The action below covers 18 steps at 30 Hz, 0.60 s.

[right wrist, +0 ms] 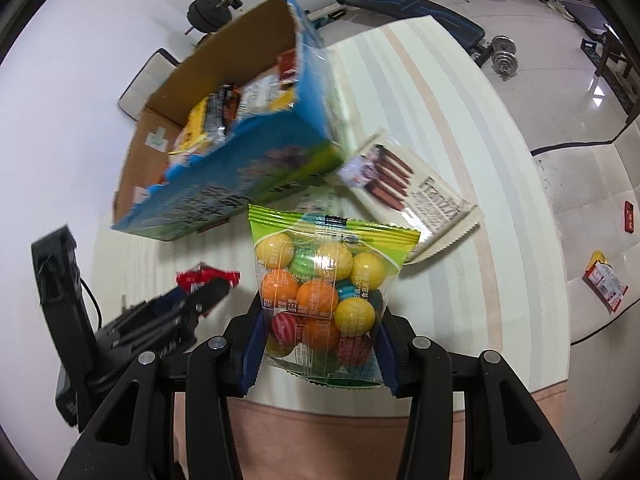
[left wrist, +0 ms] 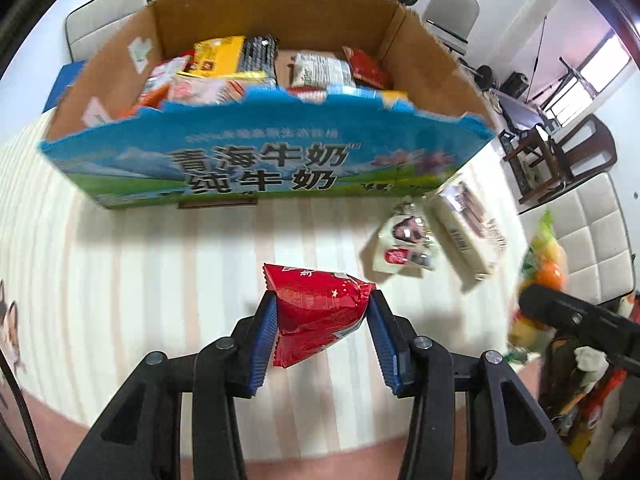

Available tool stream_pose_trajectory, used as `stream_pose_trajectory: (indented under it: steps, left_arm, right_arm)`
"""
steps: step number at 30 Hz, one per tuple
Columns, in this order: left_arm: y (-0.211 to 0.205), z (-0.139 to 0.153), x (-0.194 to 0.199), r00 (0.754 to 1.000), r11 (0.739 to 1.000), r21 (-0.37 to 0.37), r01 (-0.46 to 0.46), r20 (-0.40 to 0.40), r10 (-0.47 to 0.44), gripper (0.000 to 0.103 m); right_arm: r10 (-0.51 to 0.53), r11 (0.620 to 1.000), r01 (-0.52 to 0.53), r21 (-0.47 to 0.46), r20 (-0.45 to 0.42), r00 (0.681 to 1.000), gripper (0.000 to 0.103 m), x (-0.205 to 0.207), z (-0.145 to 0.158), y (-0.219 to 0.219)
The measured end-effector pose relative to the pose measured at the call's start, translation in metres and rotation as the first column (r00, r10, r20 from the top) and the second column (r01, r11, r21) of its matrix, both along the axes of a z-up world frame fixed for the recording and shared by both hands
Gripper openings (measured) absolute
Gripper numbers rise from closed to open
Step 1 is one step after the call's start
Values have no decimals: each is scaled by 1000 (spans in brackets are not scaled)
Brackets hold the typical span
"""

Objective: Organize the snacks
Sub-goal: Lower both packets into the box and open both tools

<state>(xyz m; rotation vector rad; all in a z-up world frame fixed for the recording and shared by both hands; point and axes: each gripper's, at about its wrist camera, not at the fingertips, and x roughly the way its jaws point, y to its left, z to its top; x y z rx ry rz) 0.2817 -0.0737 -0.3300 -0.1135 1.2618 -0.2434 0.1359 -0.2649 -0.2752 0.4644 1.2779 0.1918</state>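
My left gripper (left wrist: 322, 308) is shut on a red snack packet (left wrist: 316, 312) and holds it above the striped tablecloth, in front of the blue milk carton box (left wrist: 256, 160). The box holds several snack packs (left wrist: 240, 68). My right gripper (right wrist: 320, 320) is shut on a clear green-topped bag of coloured candy balls (right wrist: 324, 292), lifted near the box's corner (right wrist: 240, 184). The left gripper with the red packet (right wrist: 208, 276) shows at lower left in the right wrist view. The candy bag (left wrist: 540, 272) shows at the right edge of the left wrist view.
Two white snack packs lie on the table right of the box: a chocolate-stick pack (left wrist: 468, 224) (right wrist: 408, 188) and a smaller one (left wrist: 404, 240). Chairs, weights and a bench stand around the table. A packet lies on a white seat (right wrist: 604, 284).
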Motion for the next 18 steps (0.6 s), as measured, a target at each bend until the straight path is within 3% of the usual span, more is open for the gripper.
stream_pose_trajectory:
  steps: [5,12,18]
  left_arm:
    - [22,48,9,999,999,-12,-37,1,37,42]
    - [43,97,74,998,998,-23,-63,29,64,42]
    - [48,86,133,998,998,-58,-24,-52,21,42]
  right_arm:
    - [33,999,-34,32,11,999,50,16,34,17]
    - [57,996,-59,62,34,998,50,75,66,42]
    - [75,995,-75,61,14,997,50,140,67,60]
